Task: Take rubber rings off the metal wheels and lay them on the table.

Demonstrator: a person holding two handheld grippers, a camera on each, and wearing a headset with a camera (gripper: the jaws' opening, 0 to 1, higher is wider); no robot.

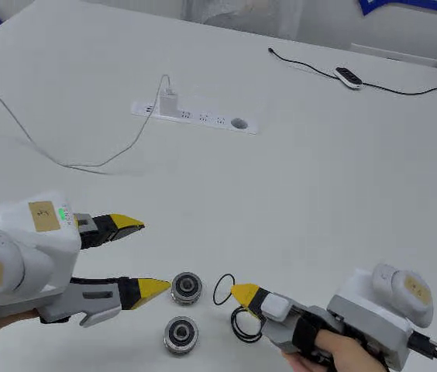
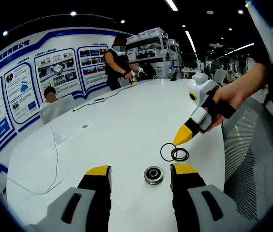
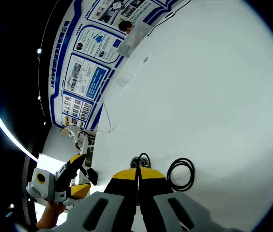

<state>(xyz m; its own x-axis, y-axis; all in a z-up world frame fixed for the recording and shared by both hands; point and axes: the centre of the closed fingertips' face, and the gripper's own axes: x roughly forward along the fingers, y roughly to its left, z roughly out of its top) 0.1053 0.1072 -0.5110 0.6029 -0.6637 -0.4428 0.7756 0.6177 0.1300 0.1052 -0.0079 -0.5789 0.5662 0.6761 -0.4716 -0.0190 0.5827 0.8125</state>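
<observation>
Two metal wheels lie flat on the white table. My left gripper is open, its yellow tips just left of the upper wheel, which lies ahead of the right jaw. The right gripper is shut, its tip at the edge of a thin black rubber ring that rests on the table; the ring loops out from the closed jaws. More black rings lie stacked beside it.
A white power strip with a plugged charger and a trailing cable lies mid-table. A small black remote on a black cord sits far right. People stand at the table's far end.
</observation>
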